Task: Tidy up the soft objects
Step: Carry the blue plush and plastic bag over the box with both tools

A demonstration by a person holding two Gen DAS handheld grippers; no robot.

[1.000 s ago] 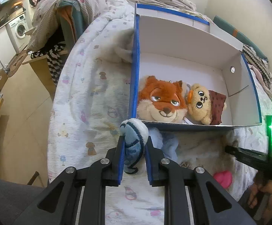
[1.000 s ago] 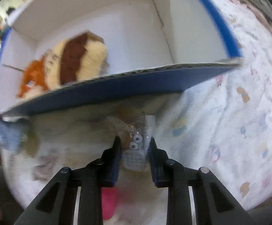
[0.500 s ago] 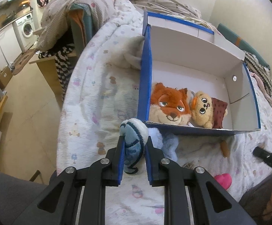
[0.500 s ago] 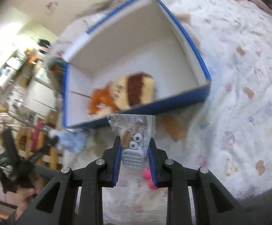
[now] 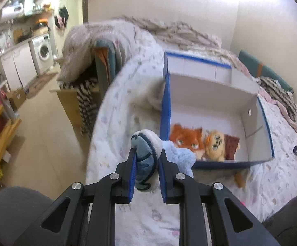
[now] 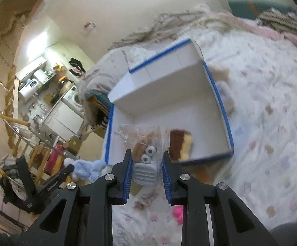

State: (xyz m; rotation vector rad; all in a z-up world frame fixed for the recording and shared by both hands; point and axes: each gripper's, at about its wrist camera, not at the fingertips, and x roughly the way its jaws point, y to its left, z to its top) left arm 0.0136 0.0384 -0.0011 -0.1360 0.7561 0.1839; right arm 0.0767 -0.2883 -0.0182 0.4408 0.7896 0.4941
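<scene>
My left gripper [image 5: 146, 155] is shut on a blue and white plush toy [image 5: 146, 149] whose light blue body [image 5: 179, 157] hangs to the right, lifted above the bed. My right gripper [image 6: 146, 160] is shut on a small bagged plush toy [image 6: 146, 155] with googly eyes, in clear plastic. A white box with blue edges [image 5: 209, 94] lies open on the bed ahead. Inside it sit an orange fox plush [image 5: 186, 141] and a tan bear plush [image 5: 216, 143]. In the right wrist view the box [image 6: 168, 78] sits just beyond the bagged toy, and the left gripper [image 6: 66, 170] with the blue plush [image 6: 87, 170] shows at lower left.
The bed has a white patterned blanket [image 5: 128, 94]. A pink object [image 6: 178, 212] lies on it near me. Piled blankets [image 5: 99, 41] and a wooden side table [image 5: 70, 98] stand left of the bed. A kitchen with a washing machine [image 5: 42, 51] is at far left.
Both grippers have risen with their toys and tilted up, so the box now looks smaller and farther. The bagged toy came up off the bed in front of the box.
</scene>
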